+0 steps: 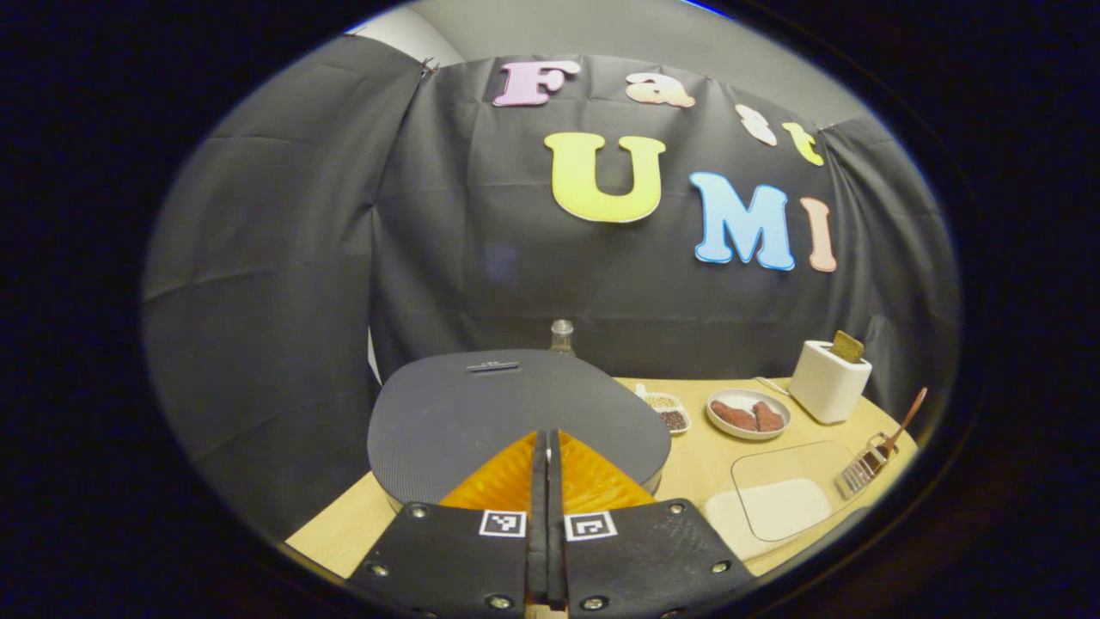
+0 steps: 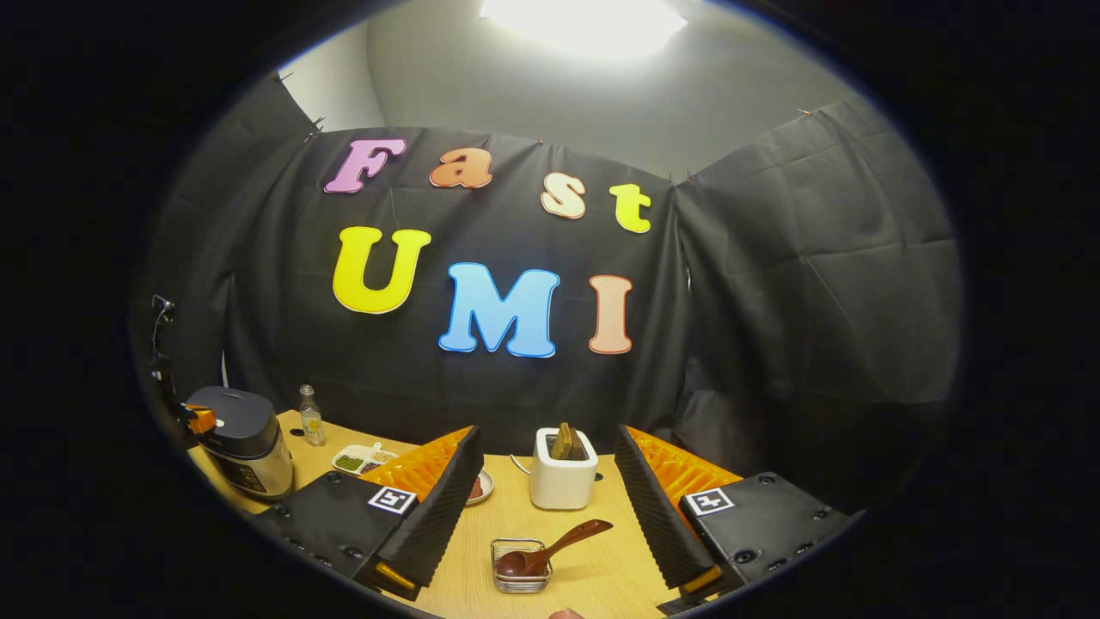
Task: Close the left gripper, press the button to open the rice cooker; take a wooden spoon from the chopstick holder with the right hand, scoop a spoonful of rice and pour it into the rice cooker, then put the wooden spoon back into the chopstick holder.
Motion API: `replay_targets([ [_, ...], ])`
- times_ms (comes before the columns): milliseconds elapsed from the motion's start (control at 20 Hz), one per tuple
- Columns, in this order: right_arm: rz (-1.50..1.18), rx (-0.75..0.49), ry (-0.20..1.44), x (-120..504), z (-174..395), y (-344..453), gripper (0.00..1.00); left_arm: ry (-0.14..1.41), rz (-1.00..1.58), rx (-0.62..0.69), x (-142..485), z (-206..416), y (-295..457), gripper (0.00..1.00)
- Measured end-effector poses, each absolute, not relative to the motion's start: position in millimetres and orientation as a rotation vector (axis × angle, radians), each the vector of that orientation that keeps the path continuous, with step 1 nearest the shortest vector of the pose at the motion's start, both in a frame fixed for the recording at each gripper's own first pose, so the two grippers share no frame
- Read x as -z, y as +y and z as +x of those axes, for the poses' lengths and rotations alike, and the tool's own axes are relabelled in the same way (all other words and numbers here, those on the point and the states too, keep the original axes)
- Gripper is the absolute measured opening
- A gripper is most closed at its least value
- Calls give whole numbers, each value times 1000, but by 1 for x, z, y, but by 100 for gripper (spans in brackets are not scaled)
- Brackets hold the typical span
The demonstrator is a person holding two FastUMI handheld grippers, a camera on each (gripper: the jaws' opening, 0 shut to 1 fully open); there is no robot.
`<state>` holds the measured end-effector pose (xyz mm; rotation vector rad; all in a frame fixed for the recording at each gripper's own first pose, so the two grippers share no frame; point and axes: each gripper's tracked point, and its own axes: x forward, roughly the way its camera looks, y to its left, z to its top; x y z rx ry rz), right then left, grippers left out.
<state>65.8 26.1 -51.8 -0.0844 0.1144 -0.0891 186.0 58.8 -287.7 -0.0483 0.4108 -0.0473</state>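
Left gripper view shows the left gripper [image 1: 546, 468], jaws pressed together, over the shut rice cooker [image 1: 516, 413], ready to push its button, while the right gripper [image 2: 546, 516], jaws spread, waits near the wooden spoon [image 2: 554, 546].

We hold the left gripper [image 1: 546, 468] with its fingers pressed together, no gap between them. We hold the right gripper [image 2: 546, 490] level, its fingers spread wide apart.
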Motion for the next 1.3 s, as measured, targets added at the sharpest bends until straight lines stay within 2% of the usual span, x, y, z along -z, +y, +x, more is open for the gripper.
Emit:
replay_targets([
  [150,-69,76,116,53,63,28,98,441,-109,49,288,182,58,2],
  [350,-57,44,114,55,61,30,97,383,-68,40,265,185,60,2],
  [650,-15,22,125,62,65,22,98,148,-17,-3,153,187,68,2],
  [950,8,11,143,76,76,8,98,50,18,-20,83,147,62,1],
  [1150,34,20,187,99,86,-8,98,2,56,-30,49,110,54,75],
  [1200,43,23,202,106,89,-12,98,-7,61,-31,41,98,53,81],
  [1300,69,28,239,122,94,-19,97,-16,67,-35,30,78,50,84],
])
